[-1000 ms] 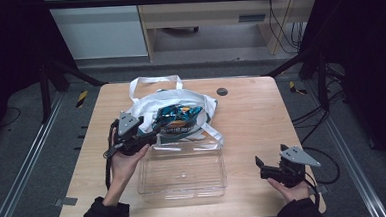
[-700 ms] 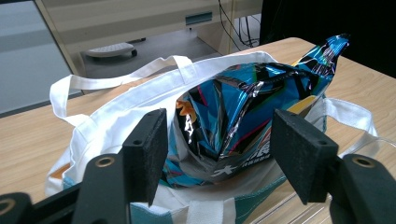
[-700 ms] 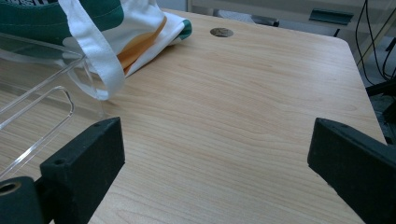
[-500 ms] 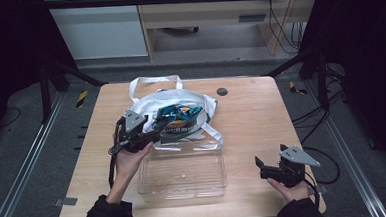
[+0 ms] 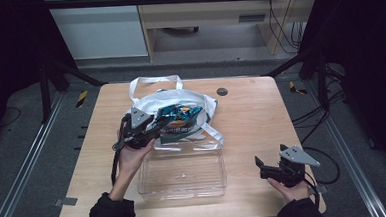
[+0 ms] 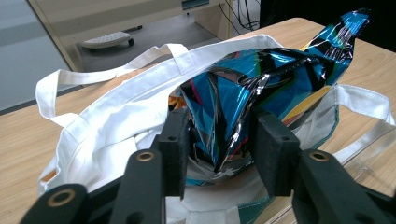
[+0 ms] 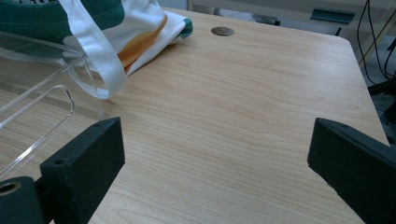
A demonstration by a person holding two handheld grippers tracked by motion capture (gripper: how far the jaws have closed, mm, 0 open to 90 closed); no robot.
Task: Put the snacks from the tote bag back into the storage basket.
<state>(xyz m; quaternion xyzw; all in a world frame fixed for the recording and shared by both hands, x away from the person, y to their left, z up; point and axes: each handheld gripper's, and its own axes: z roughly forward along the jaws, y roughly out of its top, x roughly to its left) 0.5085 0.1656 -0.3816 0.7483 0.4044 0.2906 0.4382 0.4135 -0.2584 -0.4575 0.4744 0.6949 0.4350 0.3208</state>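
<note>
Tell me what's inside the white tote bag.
A shiny blue snack bag sticks out of the white tote bag, pinched between the left gripper jaws. Anything deeper is hidden by cloth.

The left gripper (image 6: pixel 219 140) now sits further in at the mouth of the tote (image 5: pixel 145 103) than a second ago, up against the snack bag (image 6: pixel 261 79). Its jaws, wide apart then, have just been closing and now press on the bag's crinkled foil from both sides. The foil between them is pinched into a ridge.
</note>
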